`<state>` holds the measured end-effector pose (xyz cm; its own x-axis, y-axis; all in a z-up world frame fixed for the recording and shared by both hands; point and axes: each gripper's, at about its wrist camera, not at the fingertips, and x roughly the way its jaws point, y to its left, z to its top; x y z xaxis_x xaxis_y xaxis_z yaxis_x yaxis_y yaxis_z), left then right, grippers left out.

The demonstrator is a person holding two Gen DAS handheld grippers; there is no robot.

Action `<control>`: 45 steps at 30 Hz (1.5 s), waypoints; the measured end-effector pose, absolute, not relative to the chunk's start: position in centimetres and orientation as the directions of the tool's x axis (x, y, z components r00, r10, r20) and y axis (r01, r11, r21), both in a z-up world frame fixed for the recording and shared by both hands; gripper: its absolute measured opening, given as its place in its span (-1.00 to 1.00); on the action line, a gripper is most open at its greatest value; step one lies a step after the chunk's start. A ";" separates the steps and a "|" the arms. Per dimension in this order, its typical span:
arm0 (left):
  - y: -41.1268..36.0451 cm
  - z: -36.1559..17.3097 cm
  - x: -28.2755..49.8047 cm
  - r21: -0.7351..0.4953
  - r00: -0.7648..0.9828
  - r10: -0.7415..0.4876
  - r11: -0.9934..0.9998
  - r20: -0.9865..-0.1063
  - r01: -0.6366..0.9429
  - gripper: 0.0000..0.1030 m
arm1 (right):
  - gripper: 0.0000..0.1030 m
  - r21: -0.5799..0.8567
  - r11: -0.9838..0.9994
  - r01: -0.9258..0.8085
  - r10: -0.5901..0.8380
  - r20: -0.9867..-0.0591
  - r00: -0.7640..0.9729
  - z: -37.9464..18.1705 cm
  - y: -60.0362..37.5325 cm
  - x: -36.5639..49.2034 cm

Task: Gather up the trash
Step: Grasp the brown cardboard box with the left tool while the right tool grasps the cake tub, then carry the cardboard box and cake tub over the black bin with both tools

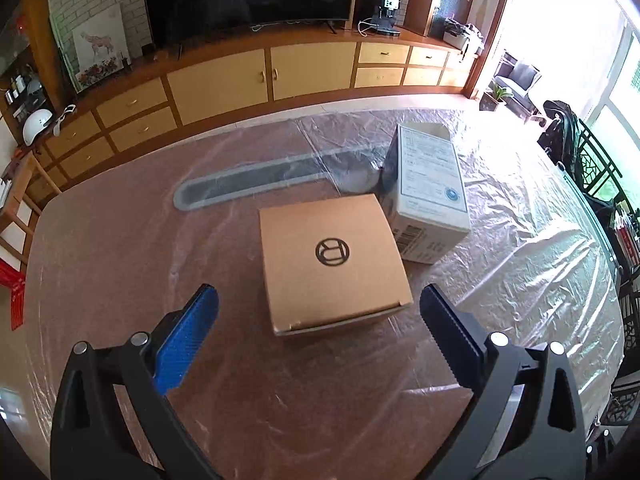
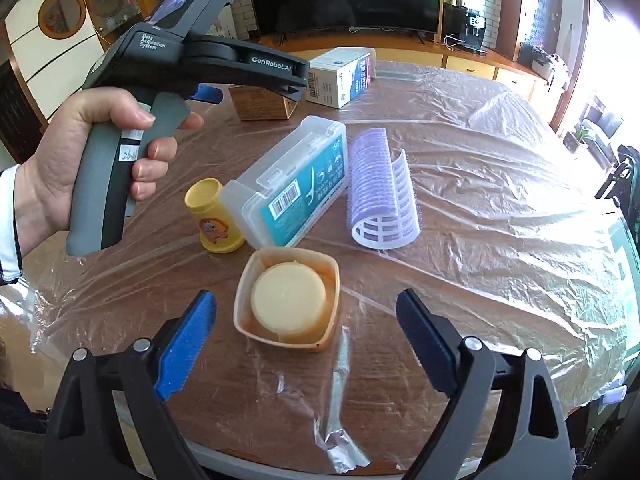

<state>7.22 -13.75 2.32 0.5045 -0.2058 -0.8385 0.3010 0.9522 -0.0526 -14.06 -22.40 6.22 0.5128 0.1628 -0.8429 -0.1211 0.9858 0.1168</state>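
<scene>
Plastic film covers the whole worktop (image 2: pixel 500 208), wrinkled and glossy, and the risks start there; a pad that drags on the sheet could pull it and shift everything lying on it.

Seen from the right wrist, the right hand-held gripper (image 2: pixel 306 312) stands wide with nothing between its pads; the orange tub (image 2: pixel 288 300), holding a pale round cake, lies near the worktop's near edge, just ahead of and between the open jaws but untouched. A closing grip looks likely to squash the tub's thin walls or tip it, since the rim flares outward; an off-centre grip could also slide it toward the near edge. Just beyond it lie a yellow bottle (image 2: pixel 214 216), a clear floss box (image 2: pixel 292 184) and a purple hair roller (image 2: pixel 380 188), close together and toward the middle; a careless reach could knock the bottle over.

The left hand-held gripper (image 1: pixel 320 316) also stands wide and empty, poised above the brown carton (image 1: pixel 332 260) toward the far side; the carton looks nearly as broad as the gap, so the pads may land on its top and push it into the white box (image 1: pixel 428 192) touching its far corner; a hand (image 2: pixel 80 160) holds that tool by its grip.
</scene>
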 end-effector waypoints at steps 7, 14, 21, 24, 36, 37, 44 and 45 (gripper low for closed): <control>-13.6 2.3 8.3 -0.095 0.496 -0.233 0.953 -0.836 0.287 0.96 | 0.74 0.148 0.983 -0.107 0.182 -0.825 0.535 6.2 -22.1 -13.3; -13.5 2.4 9.3 -0.030 0.538 -0.161 0.969 -0.828 0.245 0.96 | 0.40 0.162 0.980 -0.115 0.198 -0.825 0.530 5.9 -21.4 -12.9; -14.4 2.4 9.4 0.030 0.556 -0.116 0.969 -0.823 0.246 0.94 | 0.08 0.134 0.985 -0.113 0.173 -0.843 0.509 5.3 -20.7 -12.7; -14.6 2.1 9.5 0.035 0.539 -0.109 0.968 -0.835 0.250 0.57 | -0.09 0.131 0.986 -0.108 0.168 -0.843 0.511 5.2 -20.9 -12.7; -13.5 2.2 8.1 -0.037 0.515 -0.170 0.966 -0.841 0.258 0.15 | -0.13 0.183 0.979 -0.087 0.202 -0.843 0.498 5.7 -22.5 -12.9; -13.4 2.4 7.8 -0.033 0.520 -0.169 0.965 -0.837 0.260 0.15 | -0.13 0.188 0.979 -0.083 0.204 -0.843 0.498 5.8 -22.8 -13.0; -12.9 3.4 5.6 -0.031 0.539 -0.168 0.967 -0.825 0.252 0.15 | -0.13 0.209 0.976 -0.060 0.209 -0.829 0.519 7.3 -24.7 -13.6; -12.8 3.5 5.3 -0.030 0.541 -0.167 0.967 -0.824 0.253 0.15 | -0.13 0.210 0.976 -0.058 0.210 -0.827 0.522 7.5 -24.9 -13.6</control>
